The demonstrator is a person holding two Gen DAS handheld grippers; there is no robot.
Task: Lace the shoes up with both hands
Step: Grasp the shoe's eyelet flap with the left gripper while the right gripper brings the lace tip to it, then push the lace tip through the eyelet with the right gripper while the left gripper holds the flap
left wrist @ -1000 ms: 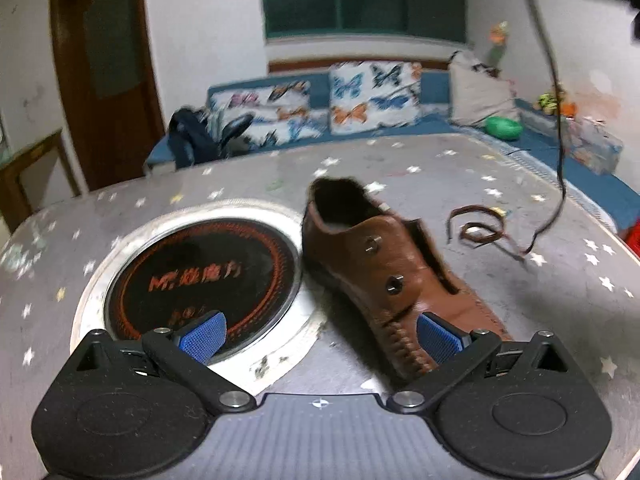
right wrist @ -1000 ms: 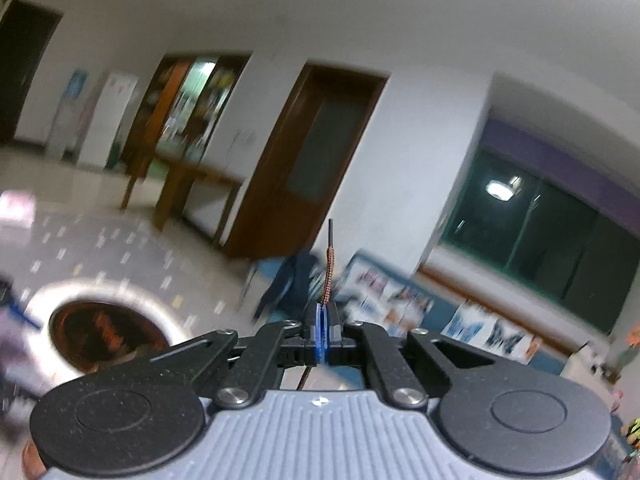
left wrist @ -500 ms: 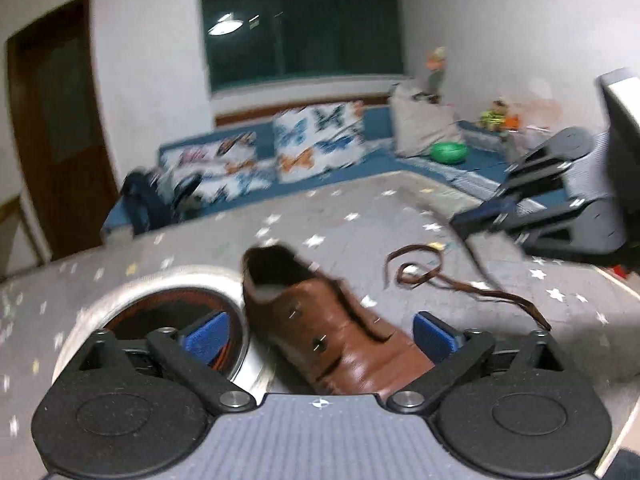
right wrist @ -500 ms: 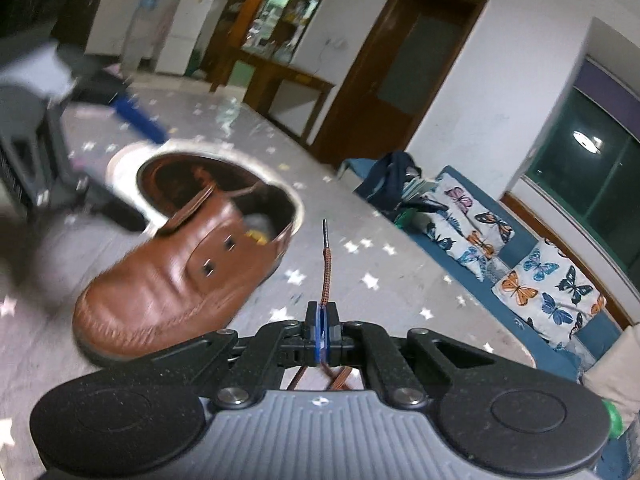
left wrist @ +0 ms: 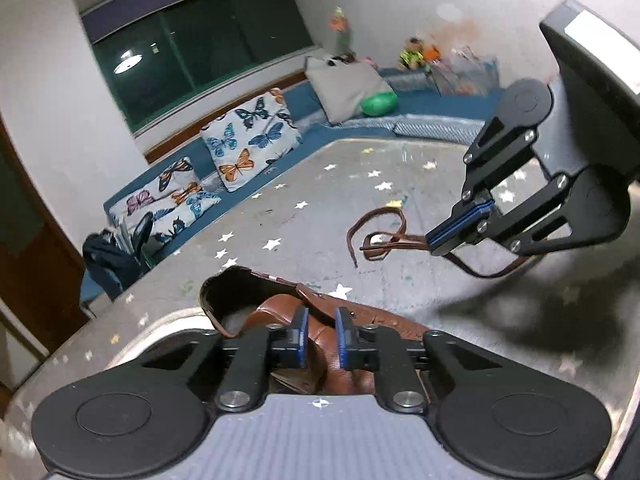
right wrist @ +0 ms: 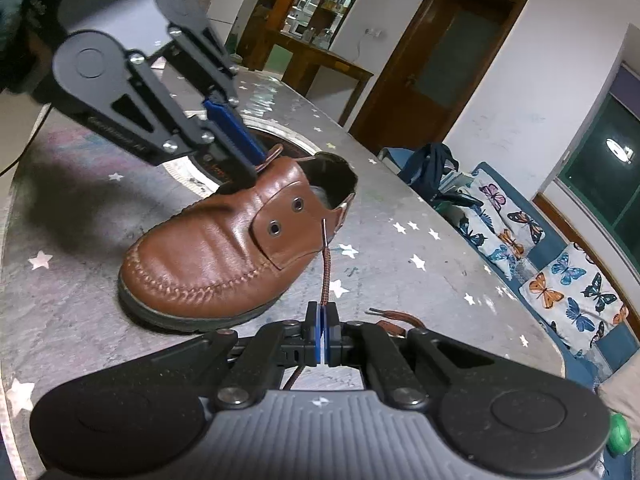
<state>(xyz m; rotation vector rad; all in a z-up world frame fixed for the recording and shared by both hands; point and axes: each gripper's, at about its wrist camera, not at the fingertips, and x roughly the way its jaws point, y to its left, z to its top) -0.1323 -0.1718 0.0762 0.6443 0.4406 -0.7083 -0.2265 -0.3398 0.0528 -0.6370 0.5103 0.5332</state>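
Shoe (left wrist: 264, 314), brown leather, unlaced, resting on its sole on the star-speckled surface (left wrist: 360, 184), heel opening turned toward the blue couch.

Left wrist view: left tool (left wrist: 320, 334) directly over the shoe's throat, jaws just drawn in, blue pads narrowed around a fold of leather at the far eyelet flap, apparently gripping it. Judged purpose: steadying the shoe and lifting the flap so that its holes stay reachable. Right tool (left wrist: 460, 228) entering from the right, pads pressed flat together on the brown lace (left wrist: 384, 240). Rest of the lace trailing in loose loops on the surface beyond the shoe, well apart from the eyelets, with a slack bight hanging beneath the right tool.

Right wrist view: same shoe seen from its near side, toe toward the lower left, both near-flap eyelets (right wrist: 274, 227) empty. Lace clamped a short way below its stiff tip, leaving a straight free end standing up from the pads, tip level with the rear edge of the near flap and just beside it. Held short, probably, to keep the tip rigid enough for threading. Left tool seen from the side, fingers angled down onto the far flap at the shoe's mouth. No eyelet threaded yet; lacing judged to be at its very start.
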